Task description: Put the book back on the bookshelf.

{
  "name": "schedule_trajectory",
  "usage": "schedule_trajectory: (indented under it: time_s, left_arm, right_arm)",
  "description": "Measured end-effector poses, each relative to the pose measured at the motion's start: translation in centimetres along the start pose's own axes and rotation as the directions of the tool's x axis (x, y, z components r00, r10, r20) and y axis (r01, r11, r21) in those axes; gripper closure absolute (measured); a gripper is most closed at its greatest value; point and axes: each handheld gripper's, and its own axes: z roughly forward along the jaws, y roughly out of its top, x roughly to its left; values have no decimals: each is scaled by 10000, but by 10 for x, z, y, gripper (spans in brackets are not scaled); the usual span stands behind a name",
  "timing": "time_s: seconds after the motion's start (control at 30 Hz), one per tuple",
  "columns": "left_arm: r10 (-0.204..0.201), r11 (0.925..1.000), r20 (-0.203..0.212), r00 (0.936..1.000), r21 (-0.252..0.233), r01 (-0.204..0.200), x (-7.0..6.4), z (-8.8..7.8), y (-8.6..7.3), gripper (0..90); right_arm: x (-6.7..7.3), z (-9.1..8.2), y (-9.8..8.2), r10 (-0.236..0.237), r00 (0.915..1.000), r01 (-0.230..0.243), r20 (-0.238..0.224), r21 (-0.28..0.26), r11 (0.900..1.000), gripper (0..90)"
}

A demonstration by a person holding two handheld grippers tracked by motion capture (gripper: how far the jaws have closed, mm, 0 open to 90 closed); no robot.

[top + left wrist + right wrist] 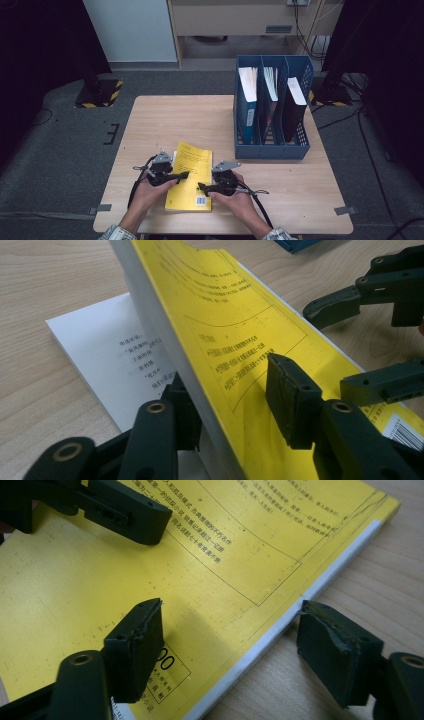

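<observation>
A yellow book (192, 172) lies near the table's front edge, between my hands. My left gripper (182, 176) comes in from the book's left side. In the left gripper view it (235, 400) is shut on the book's raised yellow cover and a thick wad of pages (225, 325); a white printed page (105, 355) lies flat beneath. My right gripper (202, 187) is at the book's right side. In the right gripper view it (235, 647) stands open astride the book's edge (280, 630), one jaw above the cover, the other above the bare wood.
A blue three-slot file holder (272, 150) with upright books stands at the table's back right. Bare wooden tabletop (175, 115) stretches behind the book and to the left. Dark stands and cables sit on the floor around the table.
</observation>
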Motion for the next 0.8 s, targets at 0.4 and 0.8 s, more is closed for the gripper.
schedule_trajectory:
  time_s: [0.4,0.8]
  left_arm:
    - [303,9994,104,9995,177,-305,-2,2,1,512]
    - [338,9994,18,9994,31,-338,-4,-1,4,661]
  right_arm:
    - [0,2,1,-101,9999,101,-39,-13,9999,227]
    - [0,2,1,-192,9998,192,-49,22,9998,214]
